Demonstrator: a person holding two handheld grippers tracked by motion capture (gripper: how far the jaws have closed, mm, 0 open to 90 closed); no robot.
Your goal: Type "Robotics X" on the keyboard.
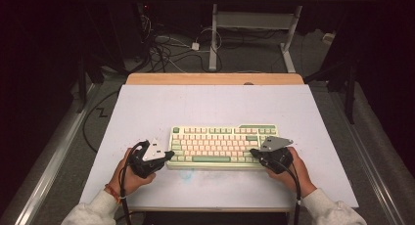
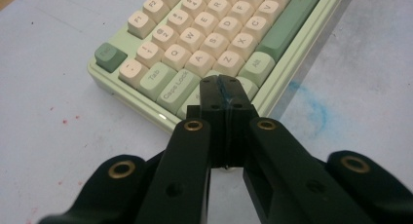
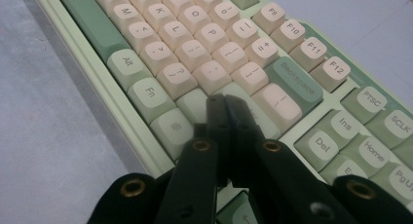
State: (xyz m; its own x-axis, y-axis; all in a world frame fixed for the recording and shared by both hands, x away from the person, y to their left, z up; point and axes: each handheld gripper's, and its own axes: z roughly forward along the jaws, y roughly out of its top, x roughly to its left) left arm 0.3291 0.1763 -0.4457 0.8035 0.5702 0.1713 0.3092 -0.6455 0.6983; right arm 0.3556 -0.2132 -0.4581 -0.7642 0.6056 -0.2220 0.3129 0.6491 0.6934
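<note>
left hand-held gripper [image 1: 169,155] closed | right hand-held gripper [image 1: 253,151] closed | both over keyboard [image 1: 222,143]

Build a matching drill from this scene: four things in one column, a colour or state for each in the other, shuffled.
Things:
1. left gripper
2. spacebar
3. letter keys
4. table

Descriptions:
A. cream
B. pale blue-grey
C. jaws shut, at the keyboard's left end
D. green

Pairs: 1-C, 2-D, 3-A, 4-B
</note>
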